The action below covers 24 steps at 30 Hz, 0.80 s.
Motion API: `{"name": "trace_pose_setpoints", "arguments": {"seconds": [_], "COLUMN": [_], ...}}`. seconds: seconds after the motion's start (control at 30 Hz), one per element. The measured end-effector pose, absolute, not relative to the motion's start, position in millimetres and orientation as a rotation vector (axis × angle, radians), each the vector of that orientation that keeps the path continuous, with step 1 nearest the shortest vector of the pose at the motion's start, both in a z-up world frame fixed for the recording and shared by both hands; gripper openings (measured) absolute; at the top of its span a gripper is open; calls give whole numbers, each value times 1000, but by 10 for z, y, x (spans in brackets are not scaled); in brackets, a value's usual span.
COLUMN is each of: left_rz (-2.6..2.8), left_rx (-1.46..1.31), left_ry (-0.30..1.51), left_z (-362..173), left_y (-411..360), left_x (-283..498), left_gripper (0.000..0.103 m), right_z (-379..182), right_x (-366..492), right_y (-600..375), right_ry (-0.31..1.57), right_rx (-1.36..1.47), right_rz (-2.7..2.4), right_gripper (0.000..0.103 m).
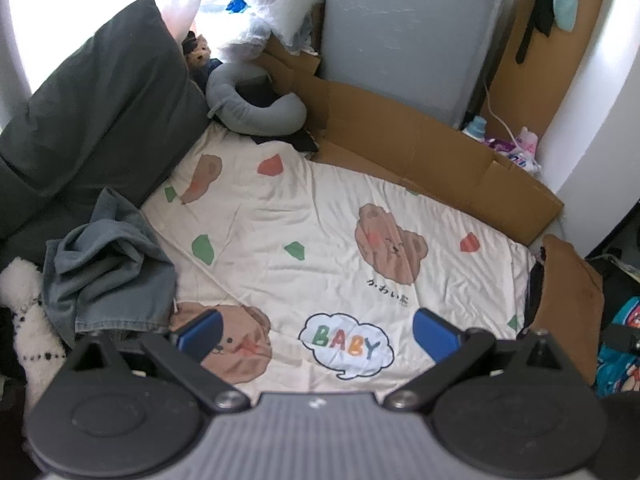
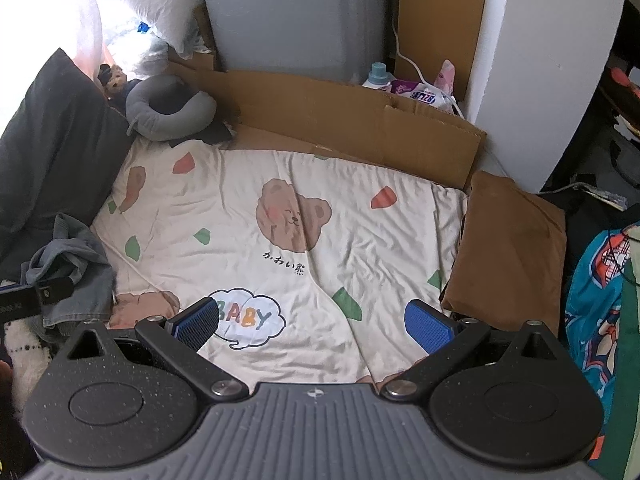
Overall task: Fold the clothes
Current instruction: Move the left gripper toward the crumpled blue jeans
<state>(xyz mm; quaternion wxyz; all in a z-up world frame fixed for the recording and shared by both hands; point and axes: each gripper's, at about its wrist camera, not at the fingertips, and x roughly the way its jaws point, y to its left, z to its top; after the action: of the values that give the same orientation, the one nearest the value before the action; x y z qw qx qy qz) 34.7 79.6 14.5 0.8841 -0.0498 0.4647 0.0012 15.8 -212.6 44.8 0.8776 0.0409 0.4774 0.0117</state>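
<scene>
Both grippers hover above the bed with nothing between their blue pads: the left gripper has its jaws spread wide over the "BABY" cloud print, and the right gripper is likewise apart, holding nothing. The bear-print sheet is bare across its middle, so no garment is laid out for folding. At the left edge of the bed a crumpled grey-blue denim garment lies in a loose heap, partly against the dark pillow; it looks unfolded and is probably the next piece to be taken. At the right edge sits a brown garment in a flat, squared-off block beside the cardboard, which reads as already folded and set aside. Judged from this, the task seems partway through: one piece appears finished, one waits in a heap, and no fold is under way. Whether more clothes lie outside the views cannot be told.
</scene>
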Motion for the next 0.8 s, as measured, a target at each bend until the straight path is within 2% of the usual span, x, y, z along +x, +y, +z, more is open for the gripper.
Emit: {"name": "trace_pose_setpoints", "arguments": {"seconds": [0.8], "left_rz": [309], "left_rx": [-224], "left_ry": [948], "left_z": [125], "left_y": [2454], "left_x": [422], "left_gripper": [99], "right_z": [288], "right_x": [684], "right_y": [-1565], "right_ry": [987], "right_rx": [52], "right_rz": [73], "right_gripper": [102]}}
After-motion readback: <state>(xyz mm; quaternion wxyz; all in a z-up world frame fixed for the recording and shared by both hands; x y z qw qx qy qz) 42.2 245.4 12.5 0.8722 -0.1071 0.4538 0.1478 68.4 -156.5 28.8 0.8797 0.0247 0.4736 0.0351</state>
